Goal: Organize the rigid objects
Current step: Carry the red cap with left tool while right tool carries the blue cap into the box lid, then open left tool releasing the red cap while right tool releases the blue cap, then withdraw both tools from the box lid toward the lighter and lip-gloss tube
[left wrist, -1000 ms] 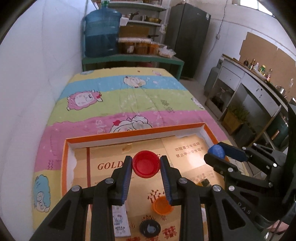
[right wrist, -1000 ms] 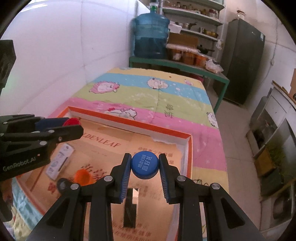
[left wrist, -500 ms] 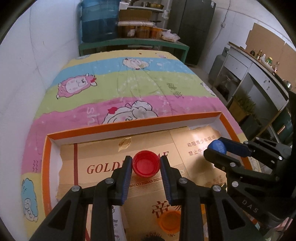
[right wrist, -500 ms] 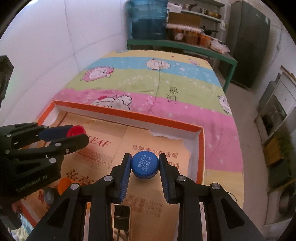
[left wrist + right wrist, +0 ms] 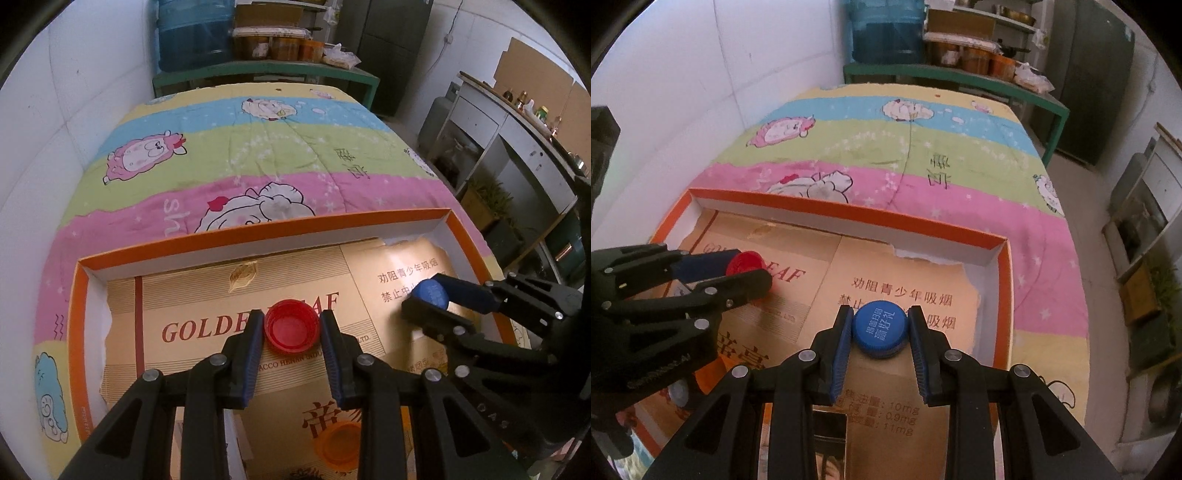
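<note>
- My left gripper [image 5: 291, 330] pinches a red cap [image 5: 291, 329], hollow side towards me, over the tray's [image 5: 258, 236] left half.
- My right gripper [image 5: 880, 329] clamps a blue cap [image 5: 879, 328], white lettering up, over the right half.

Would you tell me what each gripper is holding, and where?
Left gripper pinches the red cap by its rim; right gripper pinches the blue cap likewise.
</note>
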Tool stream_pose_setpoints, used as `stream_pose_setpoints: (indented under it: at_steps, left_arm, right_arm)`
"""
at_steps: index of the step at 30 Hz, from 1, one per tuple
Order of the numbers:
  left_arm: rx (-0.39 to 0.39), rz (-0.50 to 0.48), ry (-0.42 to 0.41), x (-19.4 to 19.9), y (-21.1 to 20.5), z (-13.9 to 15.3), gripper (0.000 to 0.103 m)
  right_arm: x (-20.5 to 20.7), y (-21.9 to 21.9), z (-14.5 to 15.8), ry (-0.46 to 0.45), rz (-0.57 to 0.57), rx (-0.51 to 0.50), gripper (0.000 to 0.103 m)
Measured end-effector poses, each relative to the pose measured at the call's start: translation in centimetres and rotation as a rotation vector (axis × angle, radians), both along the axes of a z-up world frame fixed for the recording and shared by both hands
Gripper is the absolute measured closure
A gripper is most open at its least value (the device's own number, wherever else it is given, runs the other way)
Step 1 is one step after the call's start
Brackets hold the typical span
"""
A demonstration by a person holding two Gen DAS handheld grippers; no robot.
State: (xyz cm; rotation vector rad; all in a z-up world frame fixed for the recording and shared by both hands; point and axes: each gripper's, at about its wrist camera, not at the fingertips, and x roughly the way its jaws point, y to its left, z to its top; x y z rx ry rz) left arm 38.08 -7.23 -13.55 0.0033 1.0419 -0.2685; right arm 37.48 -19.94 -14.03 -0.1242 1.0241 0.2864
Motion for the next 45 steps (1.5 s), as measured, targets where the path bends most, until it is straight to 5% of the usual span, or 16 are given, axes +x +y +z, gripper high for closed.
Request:
stream_pose_setpoints:
  at_steps: [5,9,27,45]
  left_arm:
    - [-0.018,0.001,0.001,0.1,0.2,0.0,0.068]
    - [-0.040,0.006,-0.006,-0.2,0.3,0.0,0.063]
    - [-0.061,0.028,-0.108,-2.7,0.9,3.0,0.063]
    - [-0.041,0.071,-0.273,-9.6,2.9,8.1,0.063]
  right_arm:
    - [0.0,0.2,0.0,-0.005,0.001,-0.016,0.071]
    - [-0.2,0.1,0.1,-0.014,0.001,-0.012,0.059]
    - [-2.0,-0.5,2.2,-0.079,-0.058,0.031,0.058]
    - [-8.7,1.7,6.5,-0.181,-0.067,0.047,0.058]
